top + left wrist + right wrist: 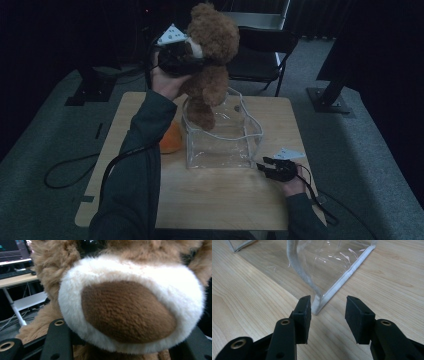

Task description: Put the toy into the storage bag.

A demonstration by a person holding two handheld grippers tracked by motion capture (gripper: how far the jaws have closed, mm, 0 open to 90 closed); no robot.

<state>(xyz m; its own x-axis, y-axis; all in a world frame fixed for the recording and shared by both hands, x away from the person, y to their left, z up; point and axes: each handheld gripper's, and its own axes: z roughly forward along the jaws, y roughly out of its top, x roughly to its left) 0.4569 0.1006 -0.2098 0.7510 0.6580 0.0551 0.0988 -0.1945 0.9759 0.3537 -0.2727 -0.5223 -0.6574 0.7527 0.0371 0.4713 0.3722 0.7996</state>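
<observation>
A: What is held by the left gripper (pixel 192 59)?

B: A brown teddy bear (pixel 212 60) is clamped by the head between its jaws, with the white muzzle (pixel 130 302) pressed close above them. The bear is hung beneath and beside this gripper, its feet lowered into the mouth of the clear bag (pixel 222 137).

A: And the right gripper (pixel 267 165)?

B: Its jaws are parted, and nothing is pinched. The bag's white-edged corner (pixel 318 308) is seen just ahead of them, on the wooden table (pixel 220 195).
</observation>
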